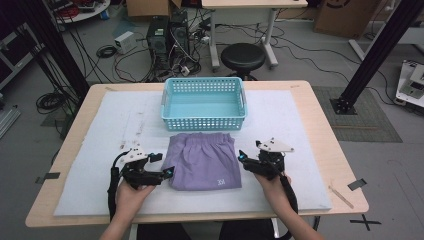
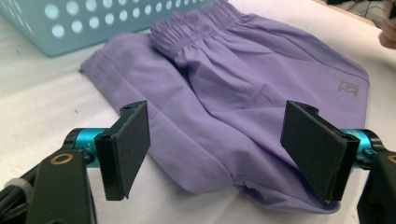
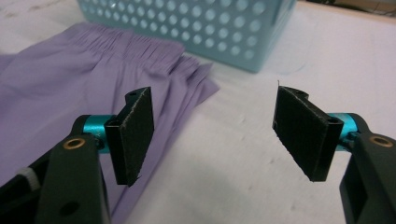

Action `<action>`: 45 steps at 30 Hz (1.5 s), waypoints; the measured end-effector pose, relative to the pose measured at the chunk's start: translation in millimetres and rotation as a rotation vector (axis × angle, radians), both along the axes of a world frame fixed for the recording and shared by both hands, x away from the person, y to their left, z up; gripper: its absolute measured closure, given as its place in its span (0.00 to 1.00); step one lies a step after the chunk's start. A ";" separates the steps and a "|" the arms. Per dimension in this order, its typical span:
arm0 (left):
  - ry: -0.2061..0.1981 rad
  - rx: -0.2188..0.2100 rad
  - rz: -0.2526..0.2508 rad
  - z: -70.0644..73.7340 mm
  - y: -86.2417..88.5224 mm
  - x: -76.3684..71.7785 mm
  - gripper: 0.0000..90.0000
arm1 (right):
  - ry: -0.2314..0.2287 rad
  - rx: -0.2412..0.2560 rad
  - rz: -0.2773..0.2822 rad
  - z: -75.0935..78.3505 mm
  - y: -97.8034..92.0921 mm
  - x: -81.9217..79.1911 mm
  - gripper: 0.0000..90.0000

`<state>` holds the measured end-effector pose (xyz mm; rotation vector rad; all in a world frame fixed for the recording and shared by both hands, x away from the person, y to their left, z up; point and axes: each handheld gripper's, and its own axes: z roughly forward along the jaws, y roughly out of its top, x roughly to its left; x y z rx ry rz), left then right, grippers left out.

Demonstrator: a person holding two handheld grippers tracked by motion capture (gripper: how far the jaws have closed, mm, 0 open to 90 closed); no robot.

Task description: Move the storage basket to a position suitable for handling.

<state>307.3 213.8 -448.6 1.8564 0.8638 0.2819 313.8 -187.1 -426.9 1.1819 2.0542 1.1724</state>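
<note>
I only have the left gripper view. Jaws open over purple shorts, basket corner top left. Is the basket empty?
Observer: Yes. In the high view the blue basket holds nothing, and it sits just beyond the shorts.
Operator: Where's the other gripper?
Observer: The right gripper is at the shorts' right edge, mirroring the left gripper at the left edge.
Operator: Open or shut?
Observer: Open. The right gripper view shows its jaws wide apart, one over the fabric edge near the waistband, one over bare white mat.
</note>
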 end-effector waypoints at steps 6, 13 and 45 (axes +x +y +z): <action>0.021 -0.007 0.043 -0.3 -5.5 -2.3 0.27 | 0.046 -0.007 0.038 -9.4 10.6 -7.9 0.34; 0.052 0.068 0.076 -0.8 -14.5 -1.6 0.28 | 0.109 -0.017 0.068 -15.0 20.7 -8.3 0.34; 0.189 0.095 0.157 -1.5 -28.8 -18.1 0.34 | 0.292 -0.022 0.116 -21.1 26.0 -23.4 0.51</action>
